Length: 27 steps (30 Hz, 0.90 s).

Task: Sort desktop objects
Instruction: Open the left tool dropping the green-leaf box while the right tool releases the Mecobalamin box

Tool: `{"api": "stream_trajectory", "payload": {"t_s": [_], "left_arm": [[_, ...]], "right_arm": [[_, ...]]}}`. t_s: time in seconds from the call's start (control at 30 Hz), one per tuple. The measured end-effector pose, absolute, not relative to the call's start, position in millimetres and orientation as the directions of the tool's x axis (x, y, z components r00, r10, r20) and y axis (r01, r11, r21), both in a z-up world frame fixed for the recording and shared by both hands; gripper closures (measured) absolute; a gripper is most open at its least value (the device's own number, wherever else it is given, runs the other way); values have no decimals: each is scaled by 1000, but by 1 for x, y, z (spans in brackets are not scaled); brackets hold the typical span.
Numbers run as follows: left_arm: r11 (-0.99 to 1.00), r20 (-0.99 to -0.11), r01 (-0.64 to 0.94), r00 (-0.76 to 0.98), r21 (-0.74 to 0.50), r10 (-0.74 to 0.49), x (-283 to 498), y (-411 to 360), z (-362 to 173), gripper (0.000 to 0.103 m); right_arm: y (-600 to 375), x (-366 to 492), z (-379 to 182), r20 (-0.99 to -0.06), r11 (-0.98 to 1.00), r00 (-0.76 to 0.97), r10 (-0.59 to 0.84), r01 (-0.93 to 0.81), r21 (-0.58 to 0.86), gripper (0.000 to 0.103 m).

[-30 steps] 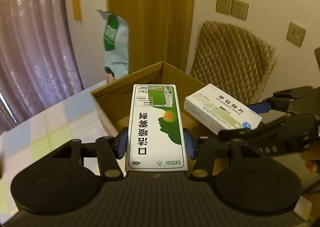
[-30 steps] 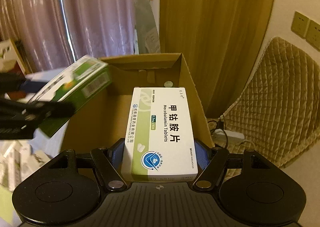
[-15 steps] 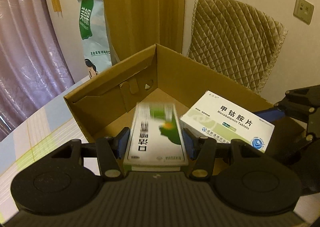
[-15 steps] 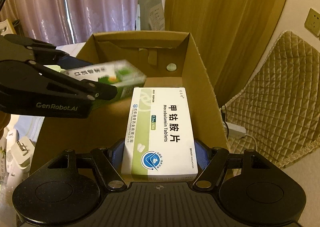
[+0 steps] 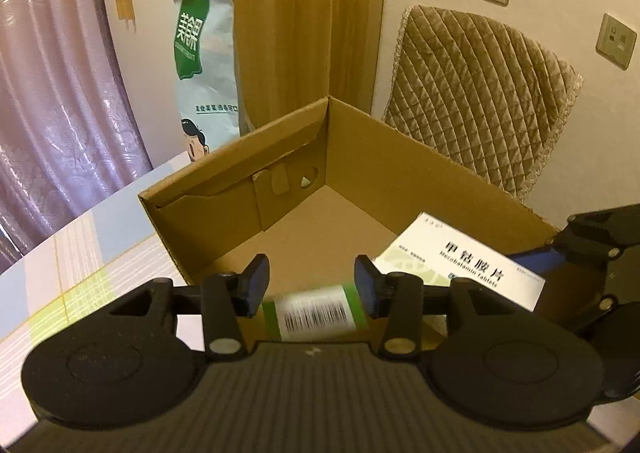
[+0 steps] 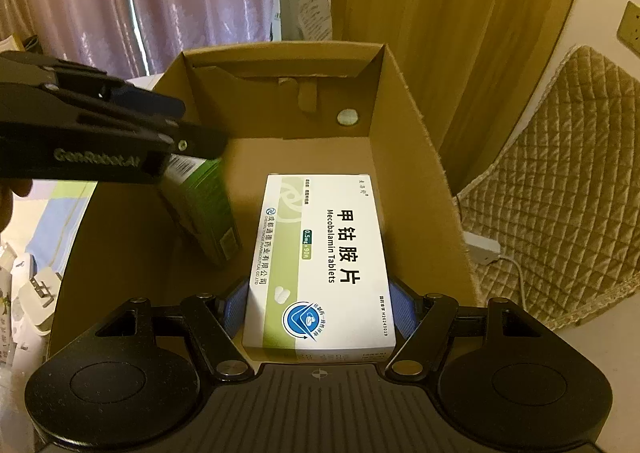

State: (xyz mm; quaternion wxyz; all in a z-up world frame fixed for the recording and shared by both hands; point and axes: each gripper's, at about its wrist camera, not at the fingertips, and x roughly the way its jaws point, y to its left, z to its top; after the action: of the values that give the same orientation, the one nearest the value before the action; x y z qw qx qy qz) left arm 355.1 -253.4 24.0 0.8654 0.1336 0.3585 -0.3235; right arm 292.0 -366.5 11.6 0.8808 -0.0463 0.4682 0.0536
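Observation:
An open cardboard box (image 5: 360,157) stands on the table, its inside also showing in the right wrist view (image 6: 404,157). My left gripper (image 5: 311,285) is open over the box's near edge. Just below its pads a green and white medicine box (image 5: 316,313) is blurred, barcode end up. In the right wrist view that green box (image 6: 204,209) tips steeply down inside the carton under the left gripper (image 6: 180,123). My right gripper (image 6: 318,309) is shut on a white Mecobalamin tablet box (image 6: 320,253), held over the carton; the left wrist view shows it (image 5: 468,265) too.
A tall green and white bag (image 5: 204,65) stands behind the carton. A quilted chair back (image 5: 480,93) is at the right, curtains at the left. A checked tablecloth (image 5: 80,245) covers the table. Small white items (image 6: 36,285) lie at the left; a power strip (image 6: 480,249) lies on the floor.
My left gripper moved over the carton, opened and let go of the green box, which is dropping inside. The right gripper came forward over the carton, still holding the white box.

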Motion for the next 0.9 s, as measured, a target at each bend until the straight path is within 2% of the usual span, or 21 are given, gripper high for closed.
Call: {"api": "stream_trajectory", "payload": {"t_s": [0.23, 0.9], "left_arm": [[762, -697, 648, 542, -8, -469, 355, -247, 30, 59], [772, -672, 635, 564, -20, -481, 342, -231, 48, 57]], "right_arm": [[-363, 298, 7, -842, 989, 536, 60, -144, -21, 33], [-360, 284, 30, -796, 993, 603, 59, -117, -15, 33]]}}
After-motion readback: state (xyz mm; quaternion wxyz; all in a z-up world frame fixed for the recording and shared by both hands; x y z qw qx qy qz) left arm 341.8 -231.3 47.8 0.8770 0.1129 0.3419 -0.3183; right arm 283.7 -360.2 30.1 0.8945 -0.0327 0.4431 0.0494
